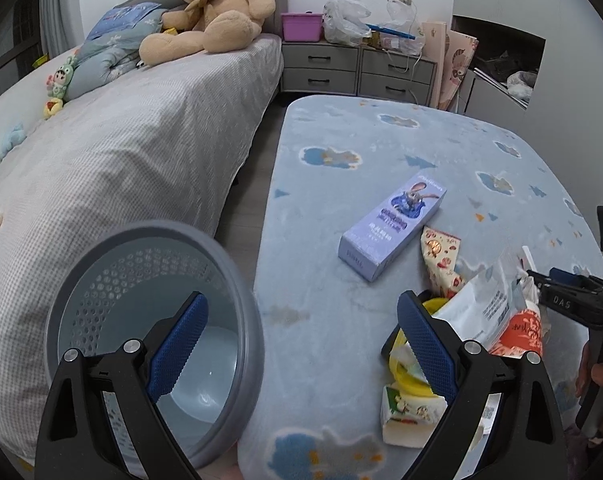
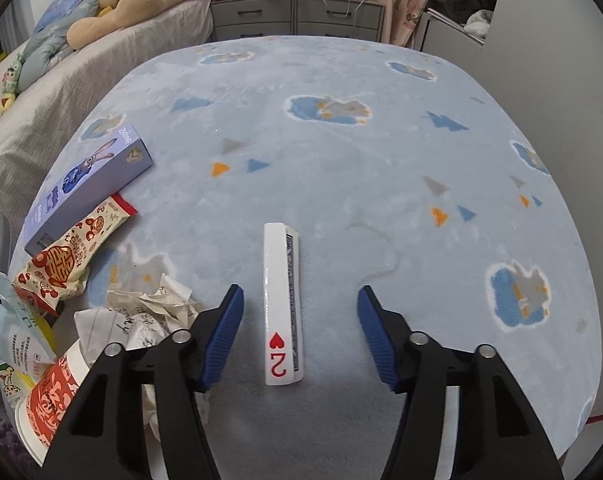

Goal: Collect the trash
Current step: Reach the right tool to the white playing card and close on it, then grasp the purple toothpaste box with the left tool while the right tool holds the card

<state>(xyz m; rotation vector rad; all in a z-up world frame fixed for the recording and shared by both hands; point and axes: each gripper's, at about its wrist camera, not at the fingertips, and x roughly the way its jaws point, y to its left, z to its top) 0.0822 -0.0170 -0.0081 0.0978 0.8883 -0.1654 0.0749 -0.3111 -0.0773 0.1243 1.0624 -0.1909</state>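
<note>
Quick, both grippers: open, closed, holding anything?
Left gripper: open, holding nothing.
Right gripper: open, holding nothing, fingers either side of the card box.

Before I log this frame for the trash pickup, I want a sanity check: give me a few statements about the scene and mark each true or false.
1. The right tongs are open around the playing-card box, not touching it. True.
2. The left tongs are shut on the purple box. False: they are open and hold nothing; the box lies on the blue blanket.
3. The grey bin holds crumpled paper. False: its visible inside is empty.
4. The crumpled paper lies left of the right tongs. True.
5. The red-patterned snack wrapper touches the purple box. True.
6. The teddy bear sits on the floor. False: it sits on the bed.
</note>
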